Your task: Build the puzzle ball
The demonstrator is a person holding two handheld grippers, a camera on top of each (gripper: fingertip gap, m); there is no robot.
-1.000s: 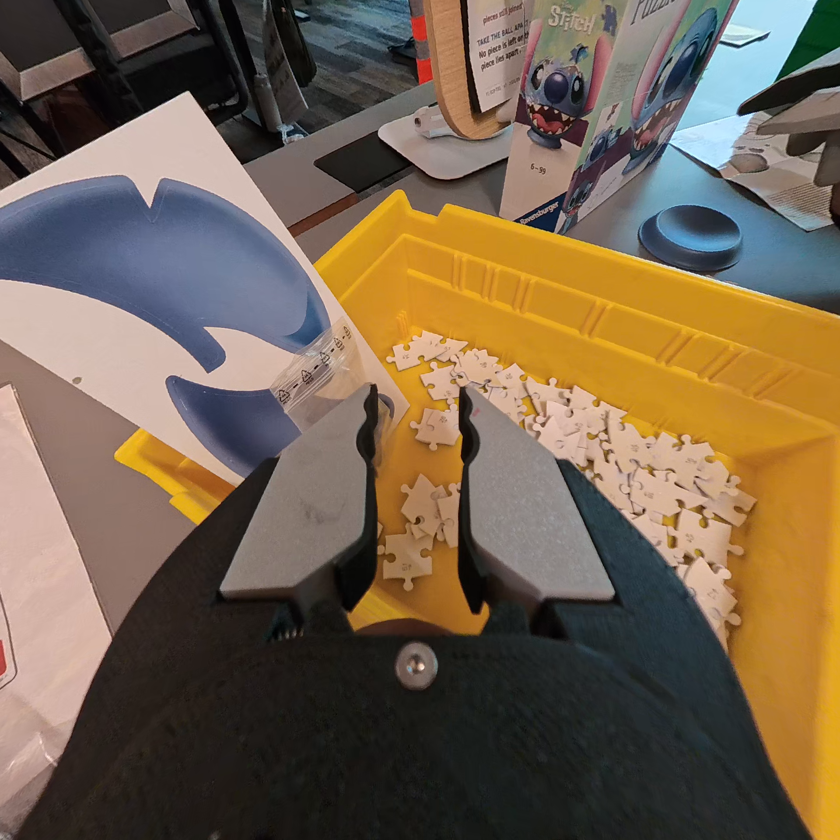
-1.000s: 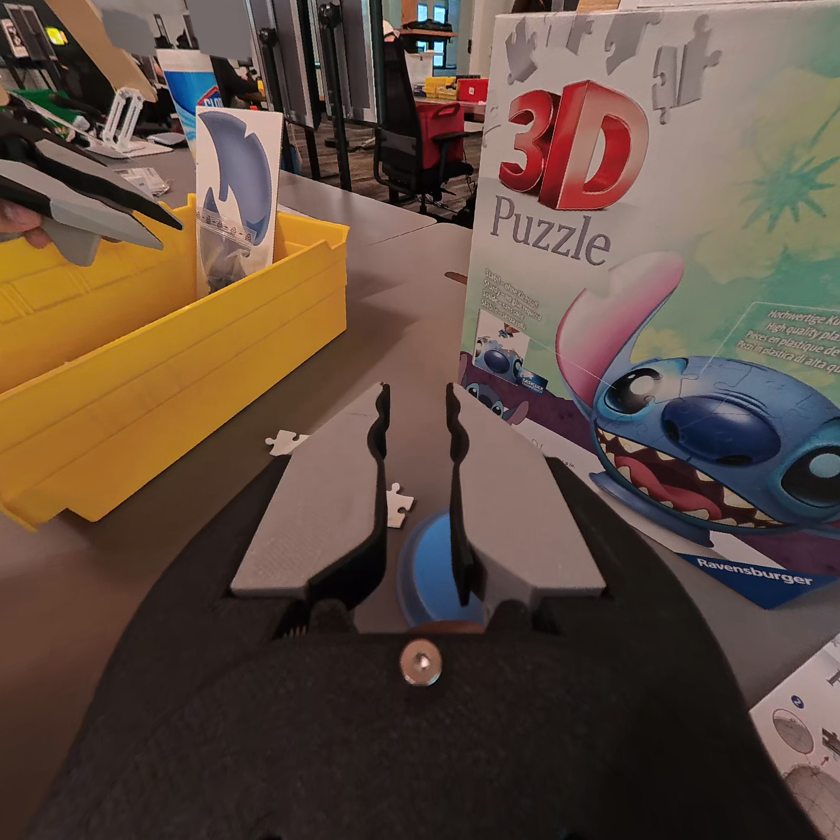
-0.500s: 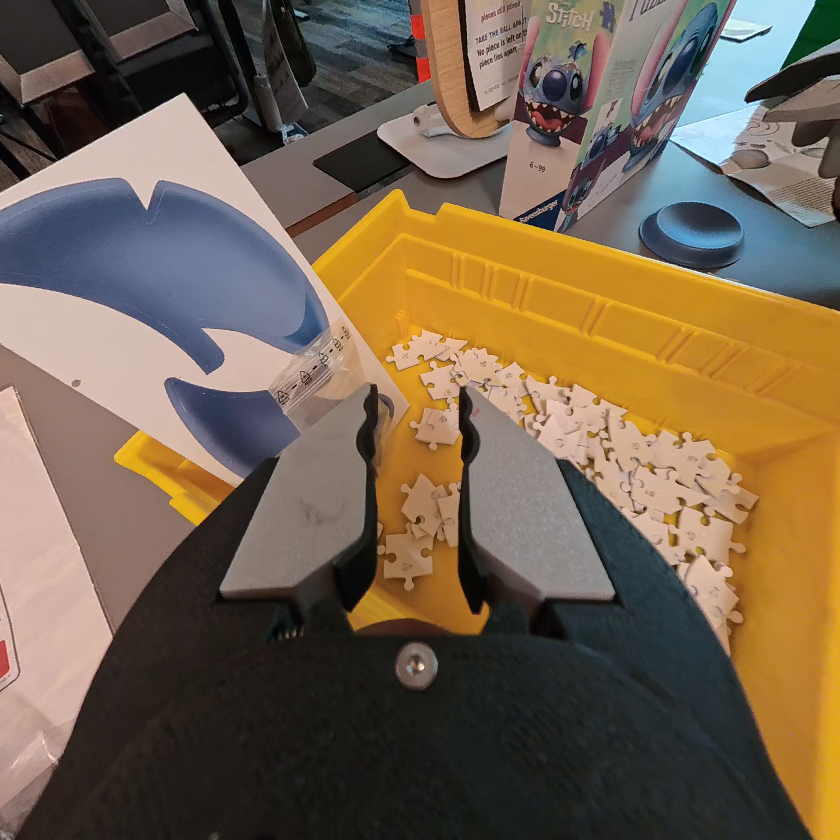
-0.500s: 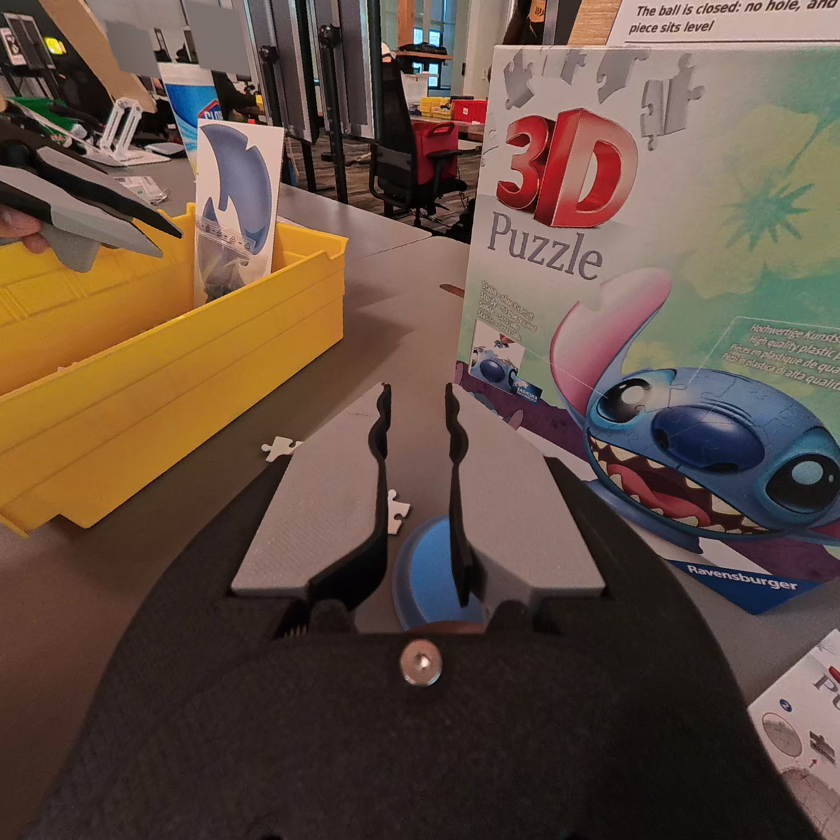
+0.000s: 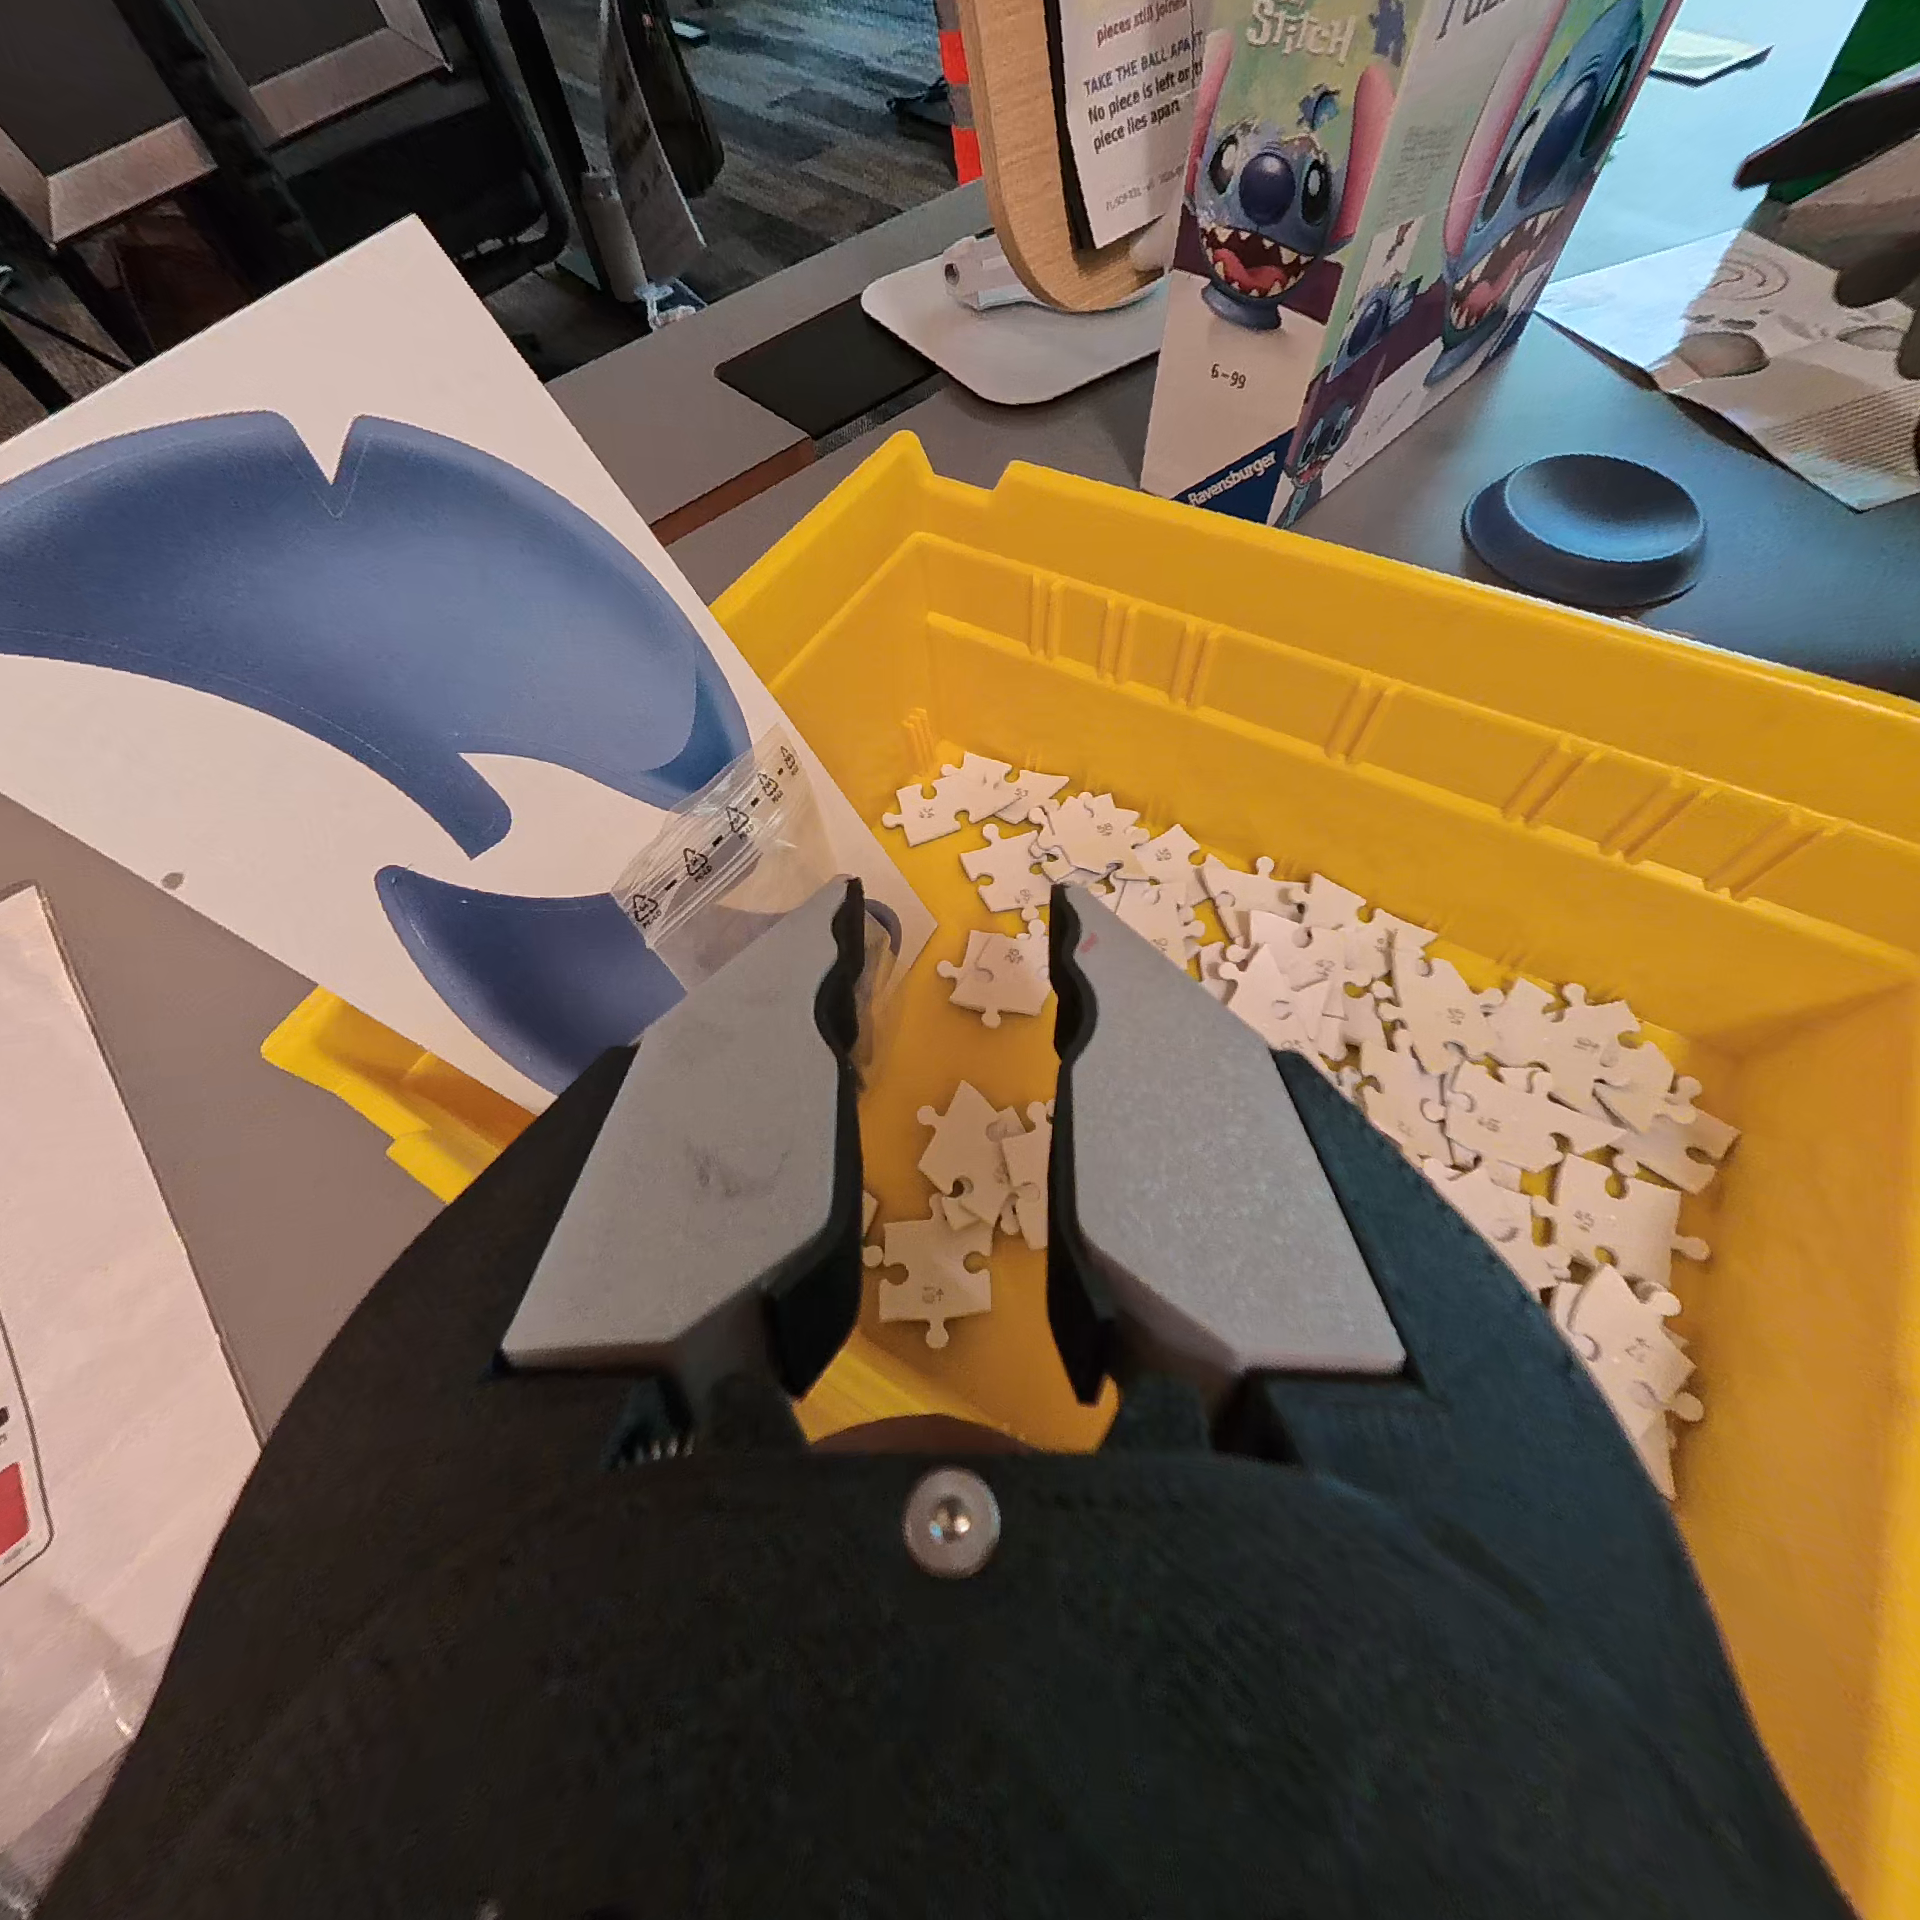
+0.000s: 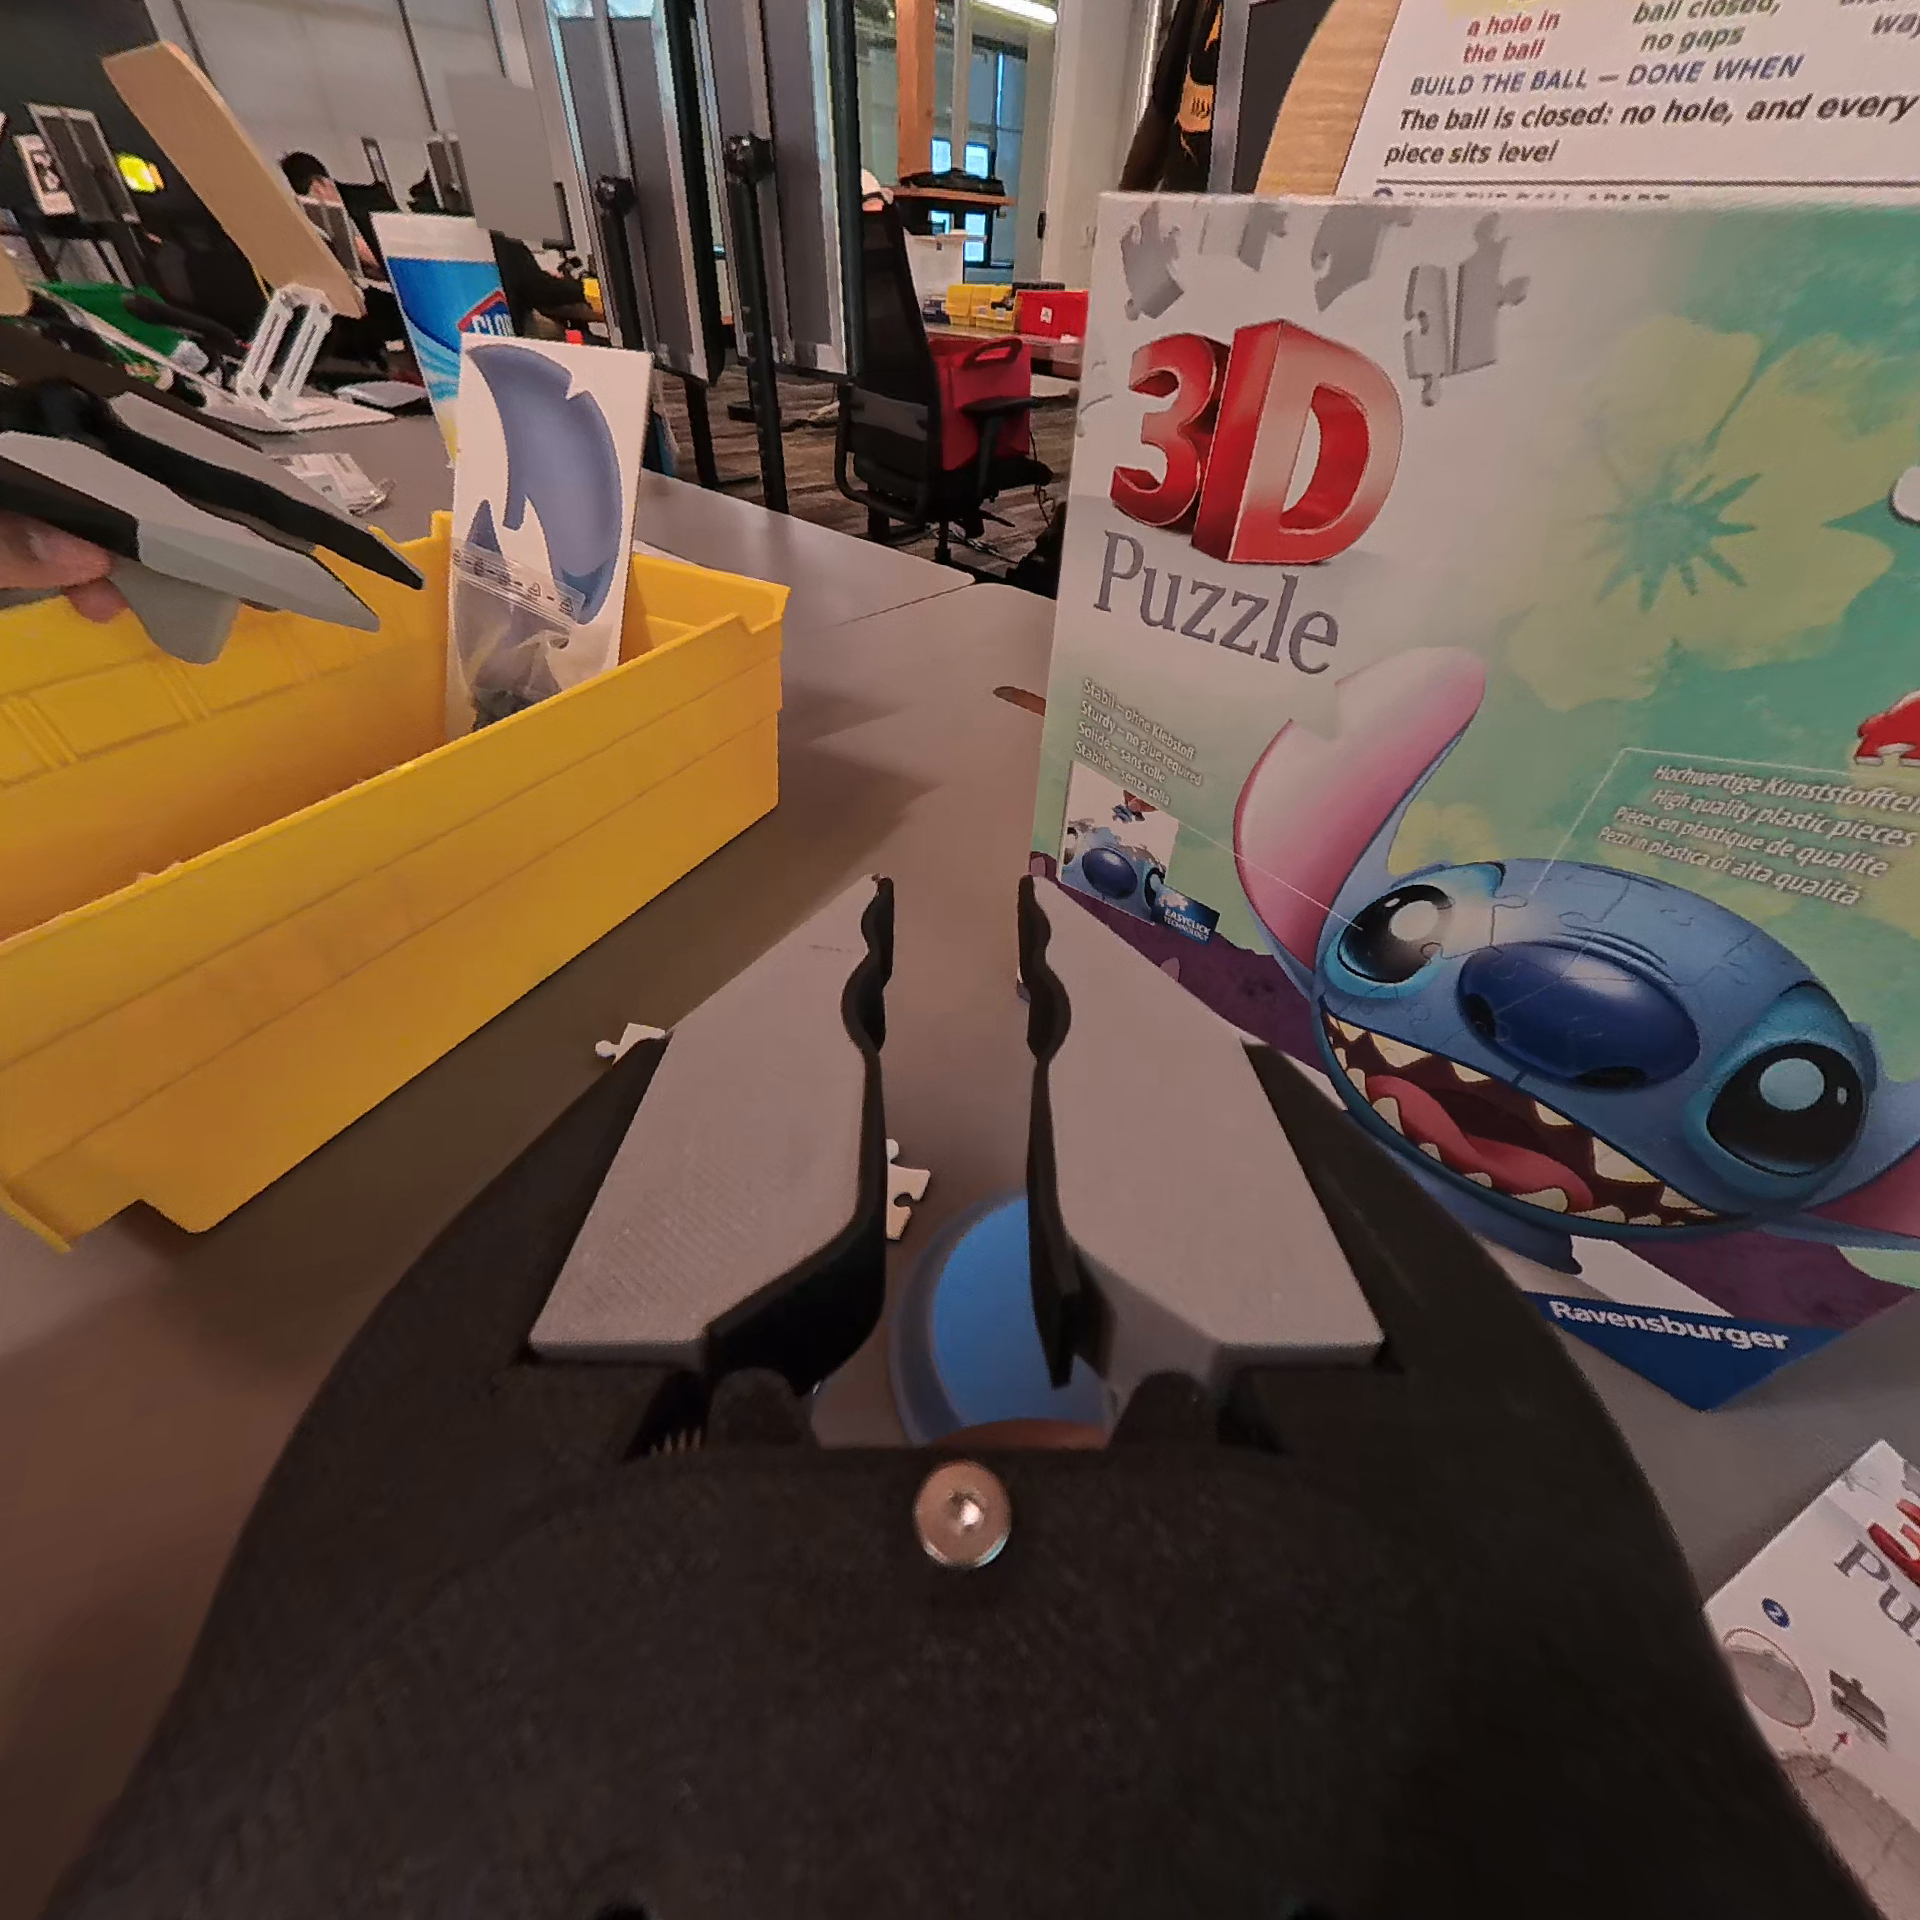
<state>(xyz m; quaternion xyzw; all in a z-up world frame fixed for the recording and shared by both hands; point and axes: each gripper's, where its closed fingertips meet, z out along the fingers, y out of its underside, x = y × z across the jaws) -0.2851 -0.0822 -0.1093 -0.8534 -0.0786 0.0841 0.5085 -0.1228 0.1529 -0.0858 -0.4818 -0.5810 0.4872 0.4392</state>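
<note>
Many white puzzle pieces (image 5: 1382, 1049) lie face down in a yellow bin (image 5: 1351, 665). My left gripper (image 5: 951, 904) hovers open and empty over the bin's left end, above a single piece (image 5: 997, 971). My right gripper (image 6: 951, 904) is open and empty, held low over the grey table. A round blue stand (image 6: 977, 1320) sits below its fingers, and a loose white piece (image 6: 902, 1184) lies beside it. Another loose piece (image 6: 627, 1039) lies near the bin (image 6: 364, 894). The left gripper also shows in the right wrist view (image 6: 384, 592).
The puzzle box (image 6: 1507, 727) stands upright right of my right gripper; it also shows in the left wrist view (image 5: 1361, 239). A white card with blue shapes (image 5: 312, 665) and a clear bag (image 5: 727, 873) lean in the bin's end. An instruction sheet (image 6: 1829, 1662) lies at lower right. The grippers' ends are close to 30 cm from one another. It is some 12 cm from my right tips to the loose white piece (image 6: 902, 1184).
My right gripper has tilted down slightly, so the box and bin sit lower in its view, and its jaws have opened a little wider. My left gripper has barely shifted.
</note>
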